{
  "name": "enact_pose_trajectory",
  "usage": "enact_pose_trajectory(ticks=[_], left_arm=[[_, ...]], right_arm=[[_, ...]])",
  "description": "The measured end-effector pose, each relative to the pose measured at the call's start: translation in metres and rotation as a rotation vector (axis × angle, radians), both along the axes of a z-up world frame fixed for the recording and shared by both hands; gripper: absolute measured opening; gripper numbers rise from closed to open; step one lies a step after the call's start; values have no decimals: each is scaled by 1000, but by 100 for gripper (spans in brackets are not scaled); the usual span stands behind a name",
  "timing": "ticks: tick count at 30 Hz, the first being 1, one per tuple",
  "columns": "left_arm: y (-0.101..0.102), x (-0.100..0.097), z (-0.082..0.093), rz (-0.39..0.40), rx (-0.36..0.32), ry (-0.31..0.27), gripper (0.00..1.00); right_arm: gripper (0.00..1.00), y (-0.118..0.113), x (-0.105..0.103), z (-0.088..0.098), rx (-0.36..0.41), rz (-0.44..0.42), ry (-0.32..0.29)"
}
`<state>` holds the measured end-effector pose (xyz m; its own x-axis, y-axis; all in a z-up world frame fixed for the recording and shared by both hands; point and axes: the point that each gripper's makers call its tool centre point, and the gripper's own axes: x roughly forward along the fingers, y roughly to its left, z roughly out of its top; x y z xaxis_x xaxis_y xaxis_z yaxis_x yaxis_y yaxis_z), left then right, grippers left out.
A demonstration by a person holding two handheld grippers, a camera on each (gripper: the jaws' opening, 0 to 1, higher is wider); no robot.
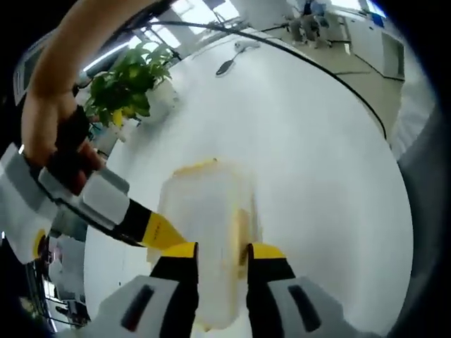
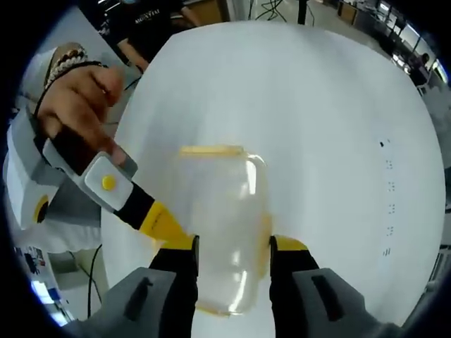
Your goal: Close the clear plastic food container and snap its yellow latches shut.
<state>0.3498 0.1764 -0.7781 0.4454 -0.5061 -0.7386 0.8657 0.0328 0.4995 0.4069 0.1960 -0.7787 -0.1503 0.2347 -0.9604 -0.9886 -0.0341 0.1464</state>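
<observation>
My left gripper (image 1: 221,251) and right gripper (image 2: 232,246) each straddle the clear plastic container (image 2: 224,225) on the white table (image 2: 317,105), jaws parted, gripping nothing; light, slick, thin-walled, it should be pressed at the yellow latches (image 2: 210,150), I judge, not the flexing middle

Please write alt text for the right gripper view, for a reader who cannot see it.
A clear plastic container with yellow latches lies on a white table, between the open jaws of the right gripper. The other gripper, held by a hand, reaches its left side.
</observation>
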Motion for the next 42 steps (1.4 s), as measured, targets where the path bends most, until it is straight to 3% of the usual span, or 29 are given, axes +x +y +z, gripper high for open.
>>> enact_pose_trajectory(ticks=[14,15,16,22,31,35,38,42], left_arm=[[-1,-2,0,5,19,-16,17],[0,1,-2,-23,77,-70,15],[-10,-1,-4,-12,31,-62,15],[-1,1,2,-12,41,-43,16],[1,-2,-1,-11,27,-54,17],[2,-1,-1,-17,-14,-46,17],[0,-2,-2,-18,5,-51,17],[1,-2,-2,-18,-5,-41,18]], right_arm=[[37,3,4,-2,12,-19,45],[37,2,3,-3,7,-22,50],[37,2,3,-4,7,-25,51],[37,0,3,-5,2,-11,56],[33,10,0,-5,54,-23,223],[34,11,9,-3,71,-26,235],[34,13,15,-2,68,-24,229],[35,10,8,-1,66,-27,223]])
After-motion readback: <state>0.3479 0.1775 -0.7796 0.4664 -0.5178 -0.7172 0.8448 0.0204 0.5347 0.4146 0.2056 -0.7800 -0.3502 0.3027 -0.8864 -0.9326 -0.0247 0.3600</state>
